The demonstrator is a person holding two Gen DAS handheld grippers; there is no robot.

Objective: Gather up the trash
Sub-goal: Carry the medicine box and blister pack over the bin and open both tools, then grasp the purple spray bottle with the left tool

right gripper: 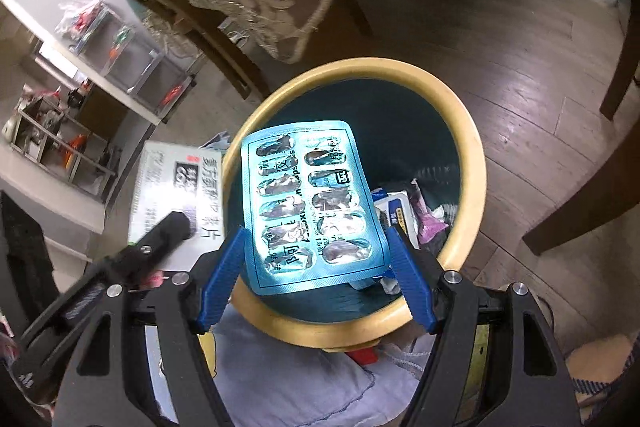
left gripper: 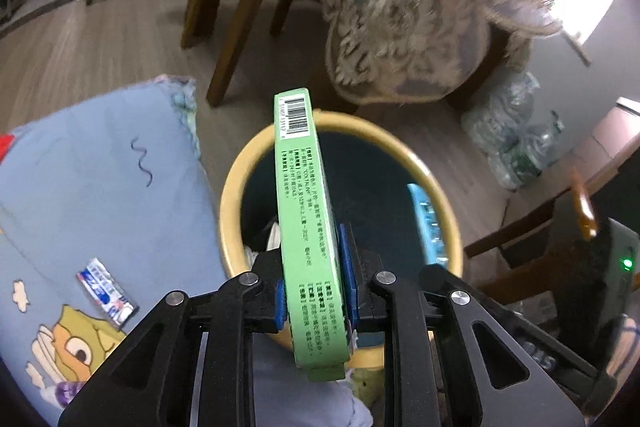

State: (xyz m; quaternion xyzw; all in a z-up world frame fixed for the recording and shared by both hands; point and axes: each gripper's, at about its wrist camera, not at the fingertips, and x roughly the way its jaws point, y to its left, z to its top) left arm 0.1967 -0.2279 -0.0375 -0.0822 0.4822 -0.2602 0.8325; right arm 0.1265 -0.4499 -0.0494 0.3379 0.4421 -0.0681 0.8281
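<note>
My left gripper (left gripper: 314,301) is shut on a green medicine box (left gripper: 306,211), held on edge over the yellow-rimmed trash bin (left gripper: 230,203). In the right wrist view my right gripper (right gripper: 316,259) is open; a blue blister pack (right gripper: 312,203) lies between its blue fingers (right gripper: 222,275) over the bin (right gripper: 468,155), and I cannot tell whether the fingers touch it. The pack also shows edge-on in the left wrist view (left gripper: 428,223). Wrappers and paper (right gripper: 416,211) lie inside the bin. A small blue-white sachet (left gripper: 106,291) lies on the blue cartoon blanket (left gripper: 92,187).
Wooden chairs (left gripper: 236,7) and a lace-draped cushion (left gripper: 404,39) stand beyond the bin. A bag of plastic bottles (left gripper: 516,135) sits on the wood floor at right. The white face of the held box (right gripper: 172,195) and the left gripper's arm (right gripper: 160,239) show left of the bin.
</note>
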